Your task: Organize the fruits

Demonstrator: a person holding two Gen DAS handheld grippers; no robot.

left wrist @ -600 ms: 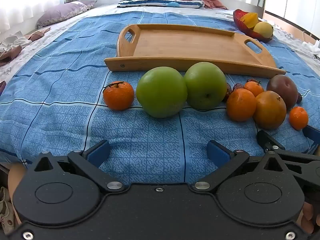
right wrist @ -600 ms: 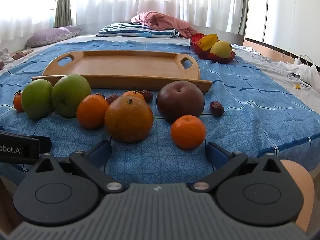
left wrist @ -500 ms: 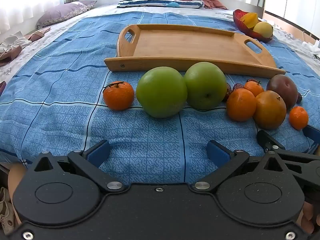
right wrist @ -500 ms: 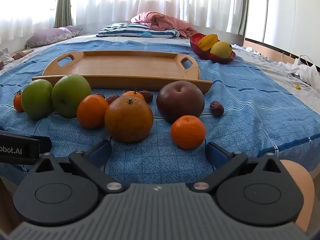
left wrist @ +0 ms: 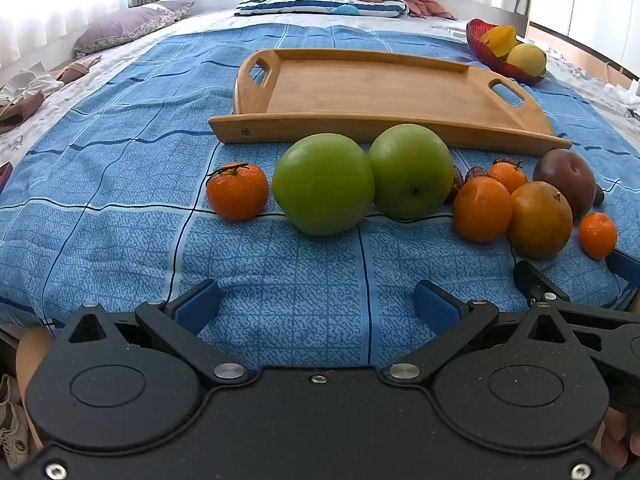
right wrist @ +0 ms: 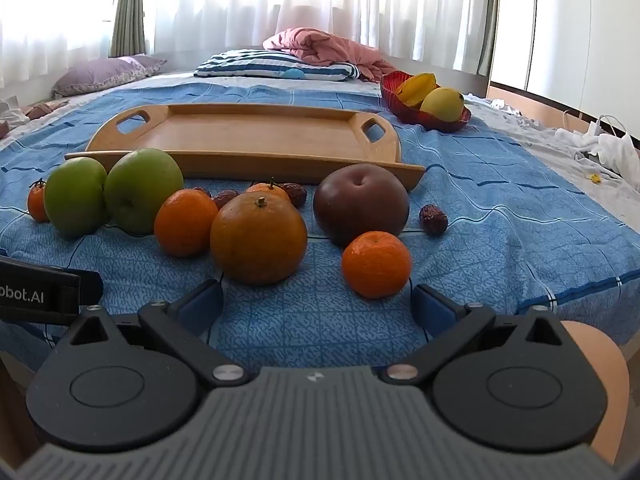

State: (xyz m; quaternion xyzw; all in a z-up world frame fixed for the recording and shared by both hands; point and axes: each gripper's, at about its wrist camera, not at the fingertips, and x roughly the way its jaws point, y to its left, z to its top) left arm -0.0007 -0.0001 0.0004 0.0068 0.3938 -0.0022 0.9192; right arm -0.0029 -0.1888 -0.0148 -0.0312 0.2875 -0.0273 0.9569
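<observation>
Fruit lies in a row on the blue bedspread before an empty wooden tray (left wrist: 376, 92) (right wrist: 256, 136). Two green apples (left wrist: 324, 184) (right wrist: 142, 188) sit side by side, with a small mandarin (left wrist: 238, 190) to their left. To the right are several oranges (right wrist: 258, 238), a dark red-brown fruit (right wrist: 360, 202), a small mandarin (right wrist: 376, 264) and dark dates (right wrist: 433, 219). My left gripper (left wrist: 316, 306) is open and empty, just short of the apples. My right gripper (right wrist: 318, 306) is open and empty, just short of the big orange and small mandarin.
A red bowl (right wrist: 404, 110) with yellow fruit stands at the back right beyond the tray. Pillows (right wrist: 276, 68) and a pink blanket (right wrist: 328, 48) lie at the bed's far end. The bed's front edge is right under both grippers. The right gripper's fingers show at the left view's right edge (left wrist: 536, 280).
</observation>
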